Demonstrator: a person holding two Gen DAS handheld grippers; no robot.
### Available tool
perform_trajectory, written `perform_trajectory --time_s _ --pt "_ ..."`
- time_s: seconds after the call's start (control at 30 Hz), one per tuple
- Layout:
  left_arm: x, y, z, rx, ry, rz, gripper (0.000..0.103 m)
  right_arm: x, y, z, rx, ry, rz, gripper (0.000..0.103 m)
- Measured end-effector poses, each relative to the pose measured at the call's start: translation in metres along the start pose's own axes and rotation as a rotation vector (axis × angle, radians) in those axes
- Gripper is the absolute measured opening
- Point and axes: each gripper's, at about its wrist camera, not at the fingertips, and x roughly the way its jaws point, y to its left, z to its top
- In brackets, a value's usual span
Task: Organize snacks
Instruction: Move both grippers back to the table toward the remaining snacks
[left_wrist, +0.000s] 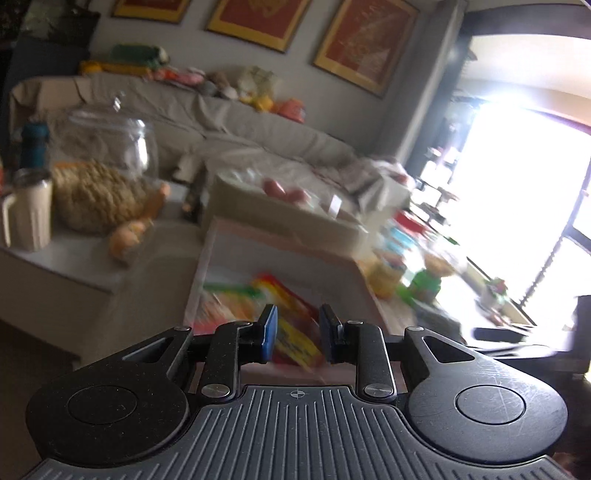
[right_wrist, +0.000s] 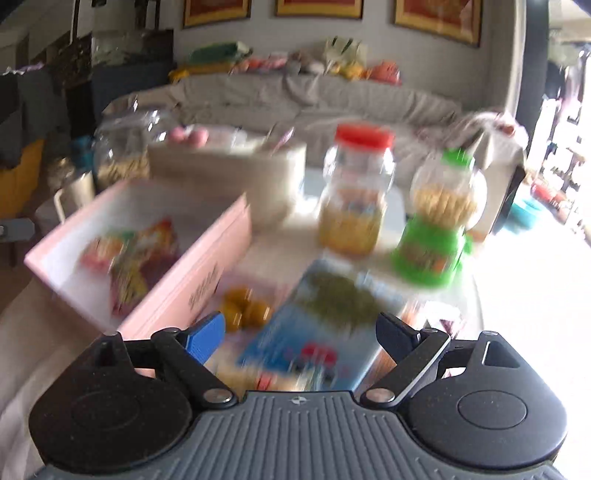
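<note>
Both views are blurred. A pink box (right_wrist: 192, 266) stands on the table with colourful snack packets (right_wrist: 136, 254) inside; it also shows in the left wrist view (left_wrist: 280, 251). My left gripper (left_wrist: 297, 334) hovers over the box, its jaws a small gap apart and empty, above a red and yellow packet (left_wrist: 291, 332). My right gripper (right_wrist: 301, 338) is wide open above a blue snack bag (right_wrist: 314, 317) lying on the table right of the box. Small yellow snacks (right_wrist: 243, 310) lie beside the bag.
A red-lidded jar (right_wrist: 354, 192) and a green-lidded jar (right_wrist: 439, 221) stand behind the blue bag. A white box (right_wrist: 229, 166) sits behind the pink box. A big glass jar (left_wrist: 107, 147), a cream mug (left_wrist: 27, 210) and a sofa (left_wrist: 258, 125) lie beyond.
</note>
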Motion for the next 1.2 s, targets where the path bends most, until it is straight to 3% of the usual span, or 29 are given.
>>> perform_trajectory --time_s 0.1,0.13,0.3,0.5,0.6,0.7,0.8,0.93,1.0,1.07,1.2 --pt "-0.003 -0.011 -0.015 -0.003 0.082 -0.064 0.028 -0.002 0.007 -0.019 -0.006 0.031 0.031 0.066" --pt "-0.001 -0.014 -0.021 -0.007 0.106 -0.079 0.028 -0.003 0.011 -0.023 -0.011 0.038 0.046 0.064" --pt "0.005 -0.029 -0.050 -0.024 0.195 -0.103 0.028 -0.021 0.032 -0.051 -0.072 0.047 0.052 0.065" --pt "0.011 -0.047 -0.068 -0.038 0.262 -0.116 0.028 -0.066 0.039 -0.069 -0.088 0.069 0.204 0.068" --pt "0.012 -0.052 -0.074 -0.021 0.281 -0.111 0.028 -0.084 0.034 -0.067 -0.041 0.030 0.262 0.072" --pt "0.014 -0.055 -0.079 -0.019 0.307 -0.100 0.028 -0.087 0.028 -0.062 -0.011 -0.031 0.191 0.079" --pt "0.013 -0.056 -0.084 -0.010 0.327 -0.090 0.028 -0.071 0.013 -0.056 0.080 -0.021 0.105 0.079" --pt "0.008 -0.052 -0.086 -0.016 0.325 -0.083 0.028 -0.053 -0.016 -0.061 0.197 -0.045 -0.111 0.079" --pt "0.008 -0.049 -0.086 -0.022 0.326 -0.080 0.028 -0.046 -0.032 -0.066 0.226 -0.066 -0.178 0.081" --pt "0.009 -0.049 -0.086 -0.026 0.327 -0.078 0.028 -0.037 -0.051 -0.072 0.256 -0.047 -0.216 0.081" --pt "0.012 -0.051 -0.090 -0.029 0.341 -0.087 0.028 -0.022 -0.078 -0.078 0.319 -0.002 -0.151 0.078"
